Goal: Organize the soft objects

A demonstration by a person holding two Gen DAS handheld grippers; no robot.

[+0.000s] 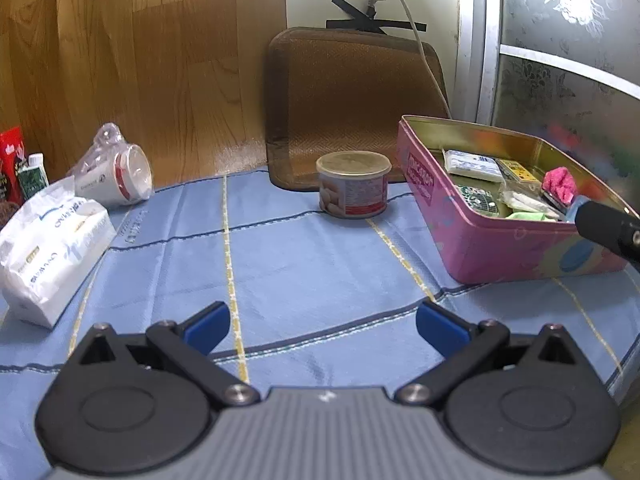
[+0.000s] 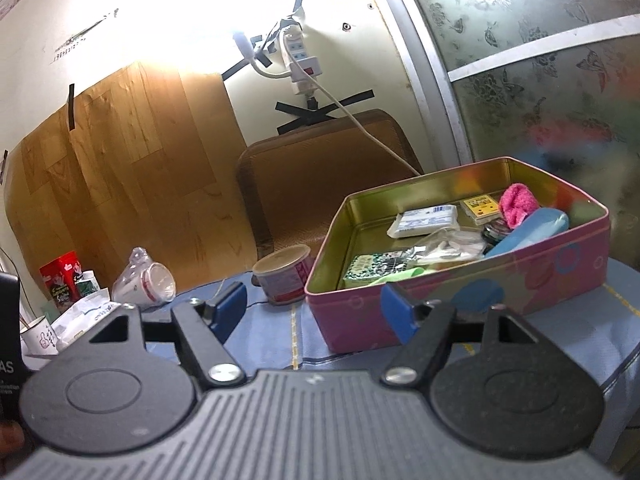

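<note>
Both grippers empty over the blue cloth, pink soft piece in the tin

We see the table under a blue cloth (image 1: 304, 264), and on its right side the open pink tin (image 2: 472, 300); inside it, at the far right corner, the pink soft piece (image 2: 518, 203) rests against a blue tube-like thing (image 2: 532, 230), among a white packet (image 2: 424, 220) and other small packets. Just left of the tin stands a round lidded tub (image 1: 354, 184), apart from it. At the cloth's left edge lies a white tissue pack (image 1: 50, 248), with a wrapped cup (image 1: 124, 178) on its side behind it. Our left gripper (image 1: 322, 326) hangs low over the cloth with jaws wide and nothing between them; our right gripper (image 2: 312, 310) is likewise wide and empty, in front of the tin's near wall
</note>
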